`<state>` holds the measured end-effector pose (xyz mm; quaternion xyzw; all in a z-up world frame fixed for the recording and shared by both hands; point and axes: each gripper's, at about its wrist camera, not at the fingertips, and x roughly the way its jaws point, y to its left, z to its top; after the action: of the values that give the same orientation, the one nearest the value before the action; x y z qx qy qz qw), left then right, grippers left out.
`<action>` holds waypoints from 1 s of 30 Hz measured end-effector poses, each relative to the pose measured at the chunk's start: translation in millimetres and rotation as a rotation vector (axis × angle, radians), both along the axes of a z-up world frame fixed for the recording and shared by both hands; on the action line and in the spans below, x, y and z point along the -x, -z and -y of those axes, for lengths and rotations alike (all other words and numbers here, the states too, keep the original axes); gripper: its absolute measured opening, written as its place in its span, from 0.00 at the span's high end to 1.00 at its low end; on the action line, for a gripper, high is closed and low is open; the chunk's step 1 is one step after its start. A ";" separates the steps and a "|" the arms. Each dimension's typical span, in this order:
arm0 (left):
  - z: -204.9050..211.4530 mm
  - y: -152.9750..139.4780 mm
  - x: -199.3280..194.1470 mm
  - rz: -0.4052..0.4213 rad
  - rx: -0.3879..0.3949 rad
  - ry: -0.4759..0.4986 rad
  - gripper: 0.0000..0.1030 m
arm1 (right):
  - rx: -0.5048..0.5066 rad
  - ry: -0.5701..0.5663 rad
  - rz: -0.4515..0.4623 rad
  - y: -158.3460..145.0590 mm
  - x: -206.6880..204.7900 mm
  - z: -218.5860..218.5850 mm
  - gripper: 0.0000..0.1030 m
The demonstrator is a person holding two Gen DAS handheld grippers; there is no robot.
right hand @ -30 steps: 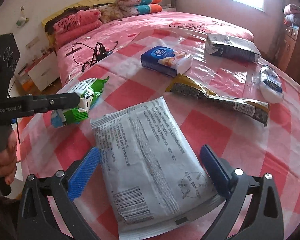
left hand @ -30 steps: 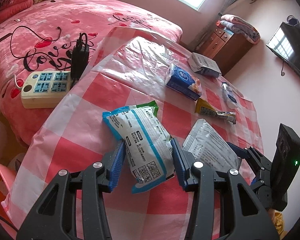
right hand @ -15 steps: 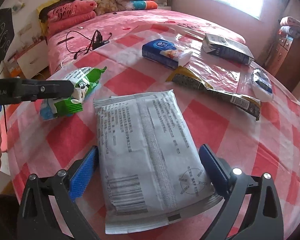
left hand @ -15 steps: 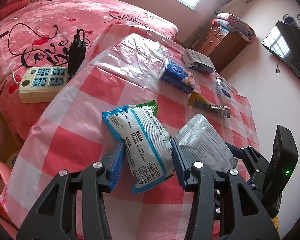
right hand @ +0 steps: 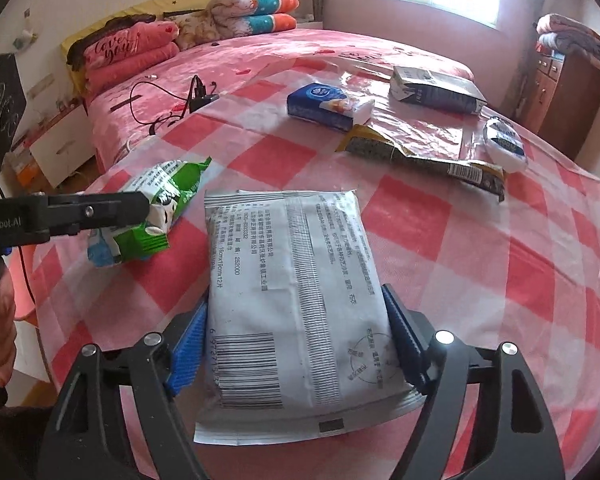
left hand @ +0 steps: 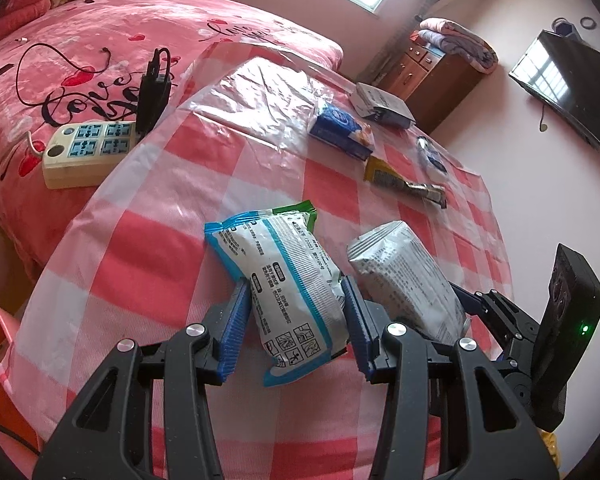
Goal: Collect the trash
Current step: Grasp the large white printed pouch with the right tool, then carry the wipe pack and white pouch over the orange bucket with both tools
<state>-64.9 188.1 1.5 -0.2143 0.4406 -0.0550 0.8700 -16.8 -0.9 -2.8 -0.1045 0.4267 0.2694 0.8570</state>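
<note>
Between right gripper [right hand: 296, 340] pads – grey packet [right hand: 296, 300], just closing in, left gripper [left hand: 296, 320] clamping blue-edged packet [left hand: 288, 280]

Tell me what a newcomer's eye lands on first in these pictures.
First, the two tongs side by side over the pink checked tablecloth: the left tongs clamp a blue and green snack packet, and the right tongs, jaws just closing, squeeze a grey printed pouch. Beyond lie more wrappers, then a pink bed.

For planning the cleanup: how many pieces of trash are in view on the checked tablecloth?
6: green-blue packet in left gripper; grey pouch in right gripper; blue tissue pack; yellow-black wrapper; grey bag farthest away; round white pack.
</note>
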 end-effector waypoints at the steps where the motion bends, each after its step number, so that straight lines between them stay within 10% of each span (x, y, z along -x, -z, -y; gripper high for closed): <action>1: -0.3 0.2 2.0 0.000 0.000 0.002 0.54 | -0.020 0.006 -0.010 -0.6 2.7 1.0 0.24; 30: -56.5 -4.6 69.9 0.035 0.056 -0.043 0.55 | -0.189 -0.035 -0.083 -24.1 64.5 -40.4 0.24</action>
<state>-134.9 244.5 6.2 -0.2473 0.4189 -0.0523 0.8722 -81.3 39.5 21.2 -0.0195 0.4329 0.3273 0.8397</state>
